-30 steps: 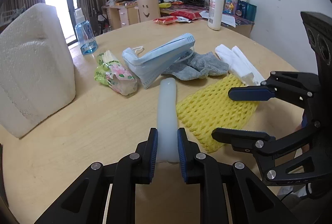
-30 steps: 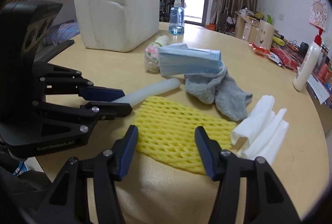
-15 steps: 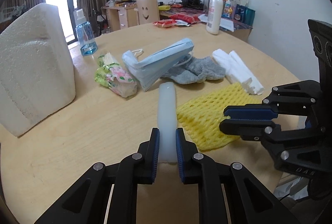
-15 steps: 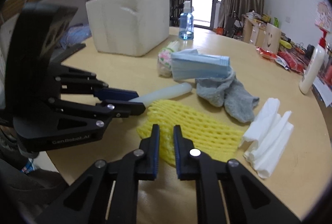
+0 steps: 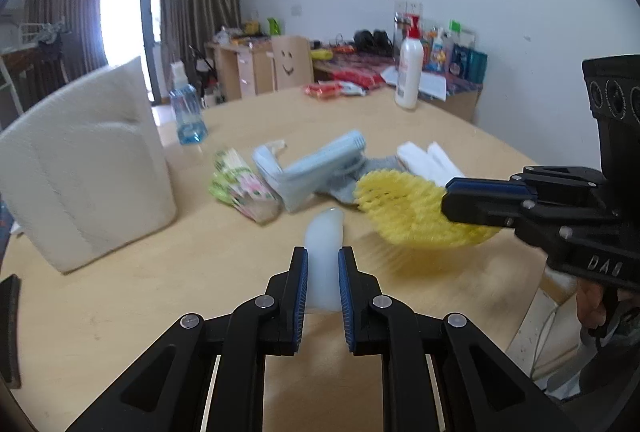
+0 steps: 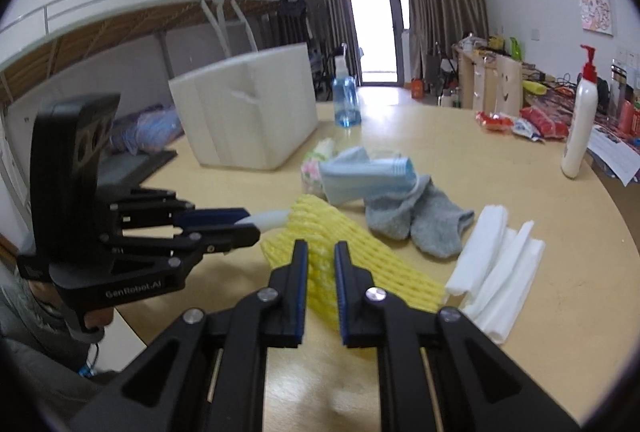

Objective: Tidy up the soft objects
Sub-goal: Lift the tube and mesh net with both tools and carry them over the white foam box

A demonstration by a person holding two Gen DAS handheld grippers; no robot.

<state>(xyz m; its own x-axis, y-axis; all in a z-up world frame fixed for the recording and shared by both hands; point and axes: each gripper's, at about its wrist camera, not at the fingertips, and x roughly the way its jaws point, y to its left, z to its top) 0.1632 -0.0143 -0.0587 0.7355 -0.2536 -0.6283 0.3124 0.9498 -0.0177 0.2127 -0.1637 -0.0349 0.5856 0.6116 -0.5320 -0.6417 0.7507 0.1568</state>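
My left gripper [image 5: 323,272] is shut on a pale translucent foam tube [image 5: 326,232], lifted off the round wooden table [image 5: 120,292]. My right gripper [image 6: 321,256] is shut on the near edge of a yellow foam net [image 6: 352,244], which hangs raised above the table; in the left wrist view the yellow net [image 5: 400,208] shows at the right, clamped by the right gripper [image 5: 448,198]. The left gripper [image 6: 244,222] with the tube [image 6: 268,219] appears at the left of the right wrist view. Behind lie a stack of blue face masks [image 6: 368,176], grey socks [image 6: 420,220] and white foam strips [image 6: 496,272].
A large white foam box [image 5: 80,168] stands at the left. A flowered tissue pack [image 5: 240,188] lies by the masks. A blue spray bottle [image 6: 346,100] and a white pump bottle [image 6: 580,128] stand farther back. The table's near edge is below the grippers.
The right gripper closed on the yellow net. Both grippers then rose, lifting the net and the tube off the table; the views tilted up.
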